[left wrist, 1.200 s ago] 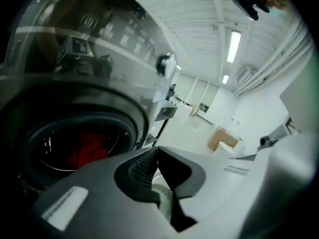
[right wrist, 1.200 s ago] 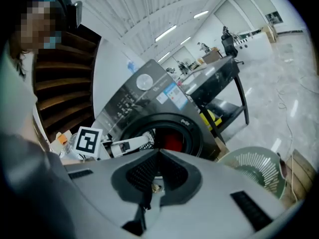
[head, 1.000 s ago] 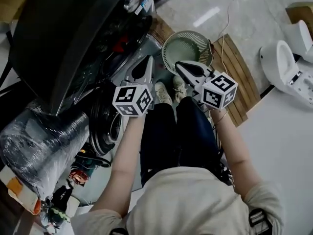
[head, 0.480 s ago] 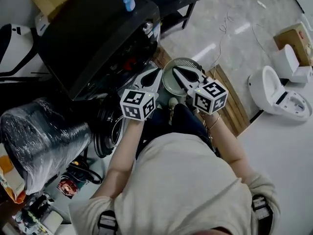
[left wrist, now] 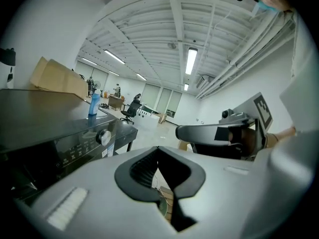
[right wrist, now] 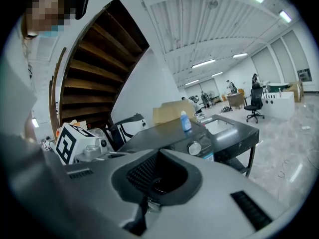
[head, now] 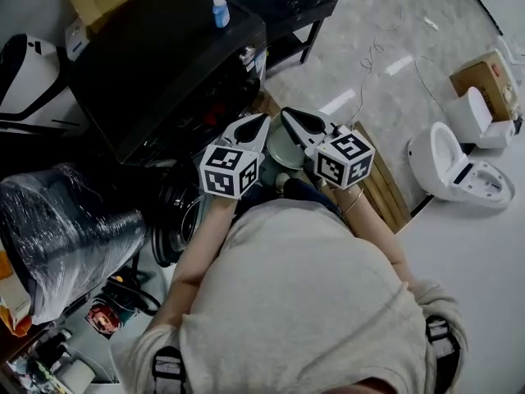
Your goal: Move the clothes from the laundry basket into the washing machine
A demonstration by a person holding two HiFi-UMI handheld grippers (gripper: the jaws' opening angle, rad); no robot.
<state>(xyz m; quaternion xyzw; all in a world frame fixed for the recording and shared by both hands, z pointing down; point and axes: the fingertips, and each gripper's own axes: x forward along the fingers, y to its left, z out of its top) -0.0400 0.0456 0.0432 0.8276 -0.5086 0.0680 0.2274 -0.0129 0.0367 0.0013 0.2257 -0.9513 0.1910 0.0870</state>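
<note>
Now: left gripper (head: 257, 126), right gripper (head: 296, 121) both fully closed, nothing held, tips near each other above laundry basket (head: 278, 149). Risk: they collide, or left clips adjacent washing machine (head: 156, 56).

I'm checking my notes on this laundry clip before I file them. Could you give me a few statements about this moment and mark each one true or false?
1. The left tool is wide open. False: its jaws are together with nothing between them.
2. The right tool holds no clothes. True.
3. A blue bottle stands on top of the washing machine. True.
4. The laundry basket sits on top of the washing machine. False: it is on the floor beside the machine, below the two raised tools.
</note>
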